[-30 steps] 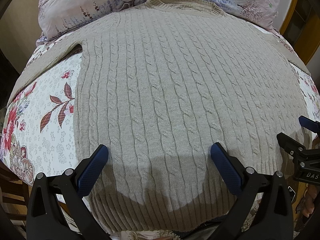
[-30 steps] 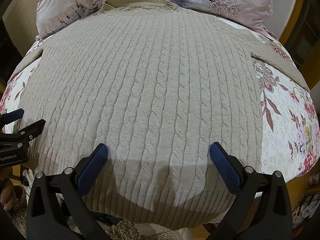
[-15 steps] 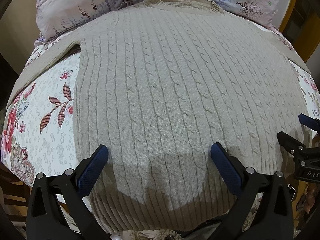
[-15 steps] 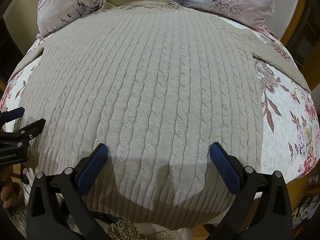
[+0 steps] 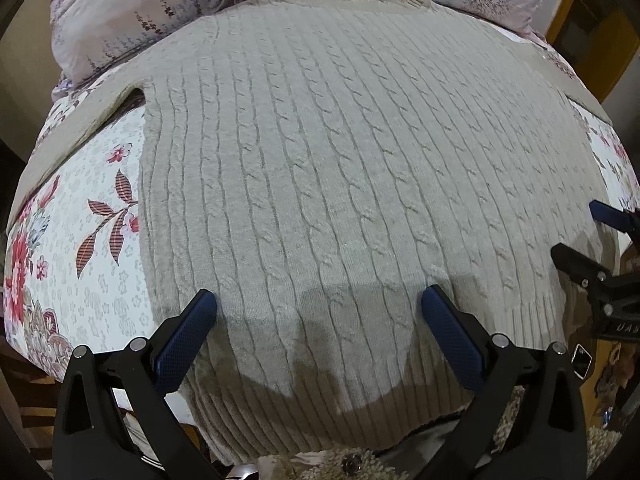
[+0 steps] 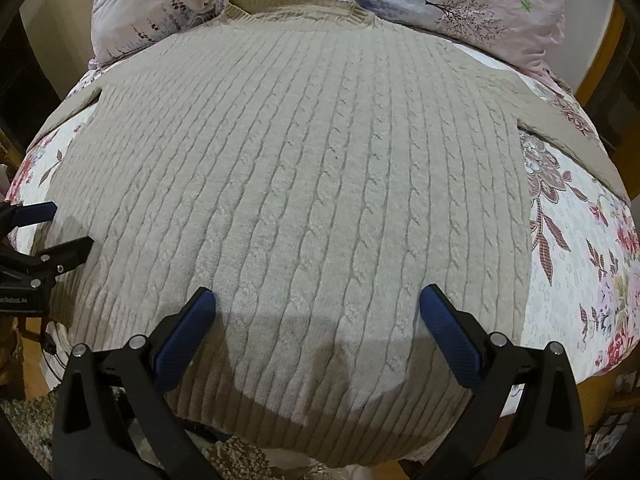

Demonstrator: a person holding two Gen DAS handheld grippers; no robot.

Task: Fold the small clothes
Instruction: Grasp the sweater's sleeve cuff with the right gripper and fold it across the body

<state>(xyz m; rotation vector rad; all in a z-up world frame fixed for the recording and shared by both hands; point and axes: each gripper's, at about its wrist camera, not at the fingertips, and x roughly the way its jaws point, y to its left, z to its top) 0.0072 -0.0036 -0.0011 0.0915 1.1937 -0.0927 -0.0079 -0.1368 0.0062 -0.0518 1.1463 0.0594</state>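
A beige cable-knit sweater [image 5: 340, 184] with ribbed hem and collar lies flat, front up, sleeves spread, on a bed's floral quilted cover [image 5: 80, 240], its collar at two pale floral pillows [image 6: 460, 4]. Left tool [image 5: 319, 308] and right tool [image 6: 318, 307], blue textured pads, both gape wide above the hem, gripping nothing.

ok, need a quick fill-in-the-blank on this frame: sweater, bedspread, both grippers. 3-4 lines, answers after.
1. The beige cable-knit sweater lies flat with its collar toward the ____.
2. The left gripper and right gripper both have jaws ____.
3. Both grippers are at the sweater's ____ edge.
4. The bedspread under the sweater has a ____ print.

Answers: pillows; open; hem; floral
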